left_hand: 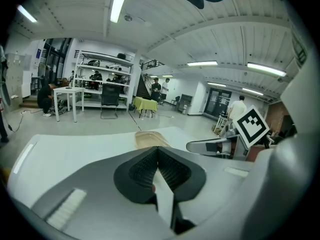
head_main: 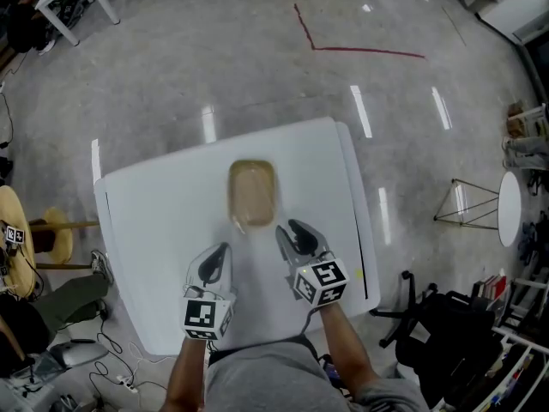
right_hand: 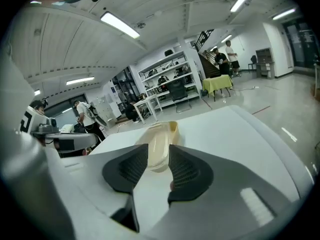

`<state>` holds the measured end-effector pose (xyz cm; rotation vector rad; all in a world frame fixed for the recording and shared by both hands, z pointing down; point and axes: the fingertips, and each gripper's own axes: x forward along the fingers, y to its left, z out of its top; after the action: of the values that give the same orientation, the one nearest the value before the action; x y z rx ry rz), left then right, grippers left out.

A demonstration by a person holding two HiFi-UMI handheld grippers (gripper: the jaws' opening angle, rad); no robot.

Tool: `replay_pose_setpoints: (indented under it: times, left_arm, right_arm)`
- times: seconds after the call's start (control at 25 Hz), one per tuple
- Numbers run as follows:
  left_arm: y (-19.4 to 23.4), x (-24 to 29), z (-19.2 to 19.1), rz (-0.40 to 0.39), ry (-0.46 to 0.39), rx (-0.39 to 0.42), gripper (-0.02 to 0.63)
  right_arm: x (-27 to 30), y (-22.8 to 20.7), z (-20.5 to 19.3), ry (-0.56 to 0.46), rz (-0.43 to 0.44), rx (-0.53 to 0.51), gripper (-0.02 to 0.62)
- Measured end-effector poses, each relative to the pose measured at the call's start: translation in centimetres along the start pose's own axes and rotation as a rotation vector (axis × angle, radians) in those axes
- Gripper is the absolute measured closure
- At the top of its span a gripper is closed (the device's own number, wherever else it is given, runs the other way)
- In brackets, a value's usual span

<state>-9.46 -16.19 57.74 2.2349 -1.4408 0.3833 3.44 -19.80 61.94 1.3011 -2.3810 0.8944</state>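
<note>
Tray (head_main: 252, 193) not yet gripped, just ahead of spread right gripper (head_main: 294, 233); left gripper (head_main: 215, 262) pressed together, empty, farther back.

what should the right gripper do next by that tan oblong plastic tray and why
Probably ease the right gripper slightly forward. Its jaws stand apart, lined up with the near end of the tan oblong plastic tray on the white table, and they clamp nothing yet. The left gripper is shut and empty.
</note>
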Motion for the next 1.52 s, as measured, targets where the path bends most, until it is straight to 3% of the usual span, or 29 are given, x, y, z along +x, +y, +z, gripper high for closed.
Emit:
replay_pose_setpoints:
  times: [0.2, 0.28, 0.84, 1.04, 1.52]
  left_arm:
    - [0.1, 0.1, -0.6, 0.013, 0.018, -0.004, 0.595]
    - [0.2, 0.2, -0.7, 0.017, 0.024, -0.004, 0.595]
    - [0.4, 1.0, -1.4, 0.030, 0.048, -0.008, 0.595]
    - [0.4, 1.2, -1.3, 0.032, 0.050, -0.006, 0.595]
    - [-0.4, 0.8, -1.0, 0.035, 0.038, 0.047, 0.595]
  right_arm:
    - [1.3, -0.4, -1.1, 0.037, 0.054, 0.105, 0.373]
    - [1.8, -0.5, -1.3, 0.045, 0.069, 0.131, 0.358]
    - [3.6, -0.2, -2.3, 0.088, 0.136, 0.172, 0.356]
    - [3.9, -0.6, -2.4, 0.094, 0.126, 0.175, 0.368]
    - [3.3, -1.1, -2.0, 0.073, 0.115, 0.221, 0.497]
